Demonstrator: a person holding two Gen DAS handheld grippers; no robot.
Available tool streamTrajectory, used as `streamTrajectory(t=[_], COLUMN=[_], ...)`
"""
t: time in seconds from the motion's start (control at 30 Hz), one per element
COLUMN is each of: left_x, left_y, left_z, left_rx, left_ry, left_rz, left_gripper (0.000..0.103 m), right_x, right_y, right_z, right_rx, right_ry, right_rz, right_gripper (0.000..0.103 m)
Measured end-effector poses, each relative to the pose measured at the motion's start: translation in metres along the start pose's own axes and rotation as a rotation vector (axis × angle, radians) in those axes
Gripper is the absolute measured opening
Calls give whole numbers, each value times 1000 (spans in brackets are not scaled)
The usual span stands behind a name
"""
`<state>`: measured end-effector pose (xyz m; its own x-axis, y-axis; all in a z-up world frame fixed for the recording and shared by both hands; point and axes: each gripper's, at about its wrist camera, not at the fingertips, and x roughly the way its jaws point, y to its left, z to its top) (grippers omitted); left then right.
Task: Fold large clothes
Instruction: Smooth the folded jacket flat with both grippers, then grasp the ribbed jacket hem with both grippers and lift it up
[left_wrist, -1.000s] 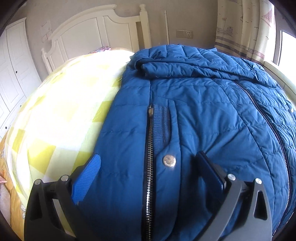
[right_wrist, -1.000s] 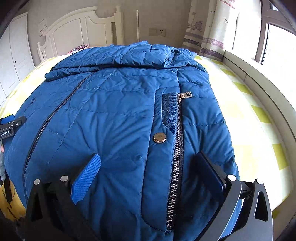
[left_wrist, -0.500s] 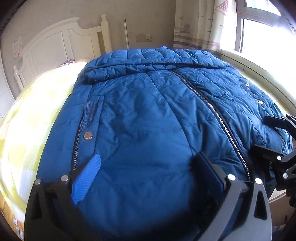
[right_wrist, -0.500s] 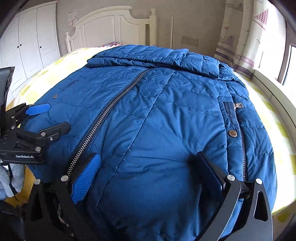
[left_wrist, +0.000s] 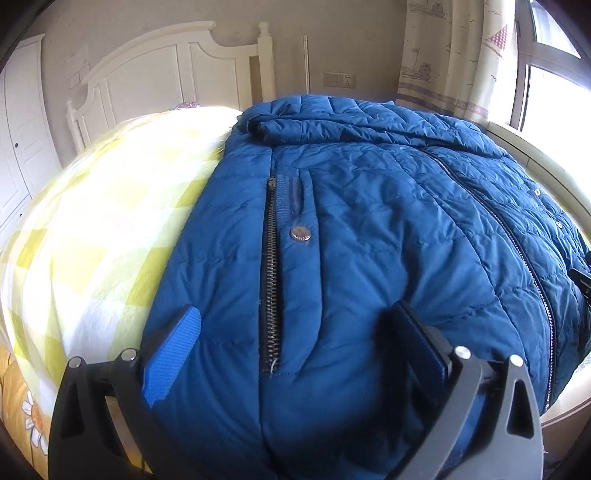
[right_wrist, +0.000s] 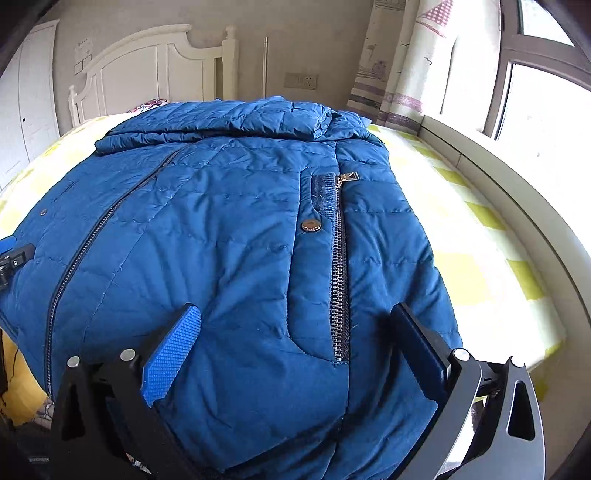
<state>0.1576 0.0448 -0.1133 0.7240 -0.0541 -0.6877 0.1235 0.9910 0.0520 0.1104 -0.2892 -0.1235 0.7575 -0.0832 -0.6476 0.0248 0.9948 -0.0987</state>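
Both units hang with fingers spread wide over the hem of the blue puffer jacket (left_wrist: 369, 229): the left hand-held gripper (left_wrist: 295, 347) straddles the jacket's left pocket zipper (left_wrist: 271, 273), the right hand-held gripper (right_wrist: 295, 343) its right pocket zipper (right_wrist: 340, 280), neither pinching fabric. Past them the jacket lies flat, front up, on the yellow-checked bed (left_wrist: 99, 229), its hood toward the white headboard (left_wrist: 166, 70).
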Motion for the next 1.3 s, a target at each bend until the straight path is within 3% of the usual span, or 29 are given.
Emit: streamTrajectory(t=[0.17,0.4,0.47,0.53,0.6,0.7,0.8,1.3], left_x=[0,-2,-13,-31,-41,-26,-21,-19], left_y=[0,-2,-9,-22,-41,-59,-52,-51], left_z=[1,3,4,2,0,-8,-14,-11], left_rx=[1,3,-3,28,89,142,118,127], left_ry=[9,33,27,-30,-66,-10,-41,-23], left_rz=[-1,25,66,12,-7,-24,-62,-69], left_gripper=[101,101,99,99,100,101,101,101], right_x=[-6,-6,-10,-23,-39,-36,-25,-24], right_y=[12,11,18,33,48,59,58,65], right_z=[-1,-3,-2,-4,-9,-17,-28,-30], right_rx=[-49,-47,-85,-153,-179,-136,-93,-100], right_ry=[-23,-35,-41,-85,-145,-99,-87,-73], right_rz=[-96,-101,-147,-232,-161,37,104,113], right_gripper=[97,97,97,97,97,97,98,98])
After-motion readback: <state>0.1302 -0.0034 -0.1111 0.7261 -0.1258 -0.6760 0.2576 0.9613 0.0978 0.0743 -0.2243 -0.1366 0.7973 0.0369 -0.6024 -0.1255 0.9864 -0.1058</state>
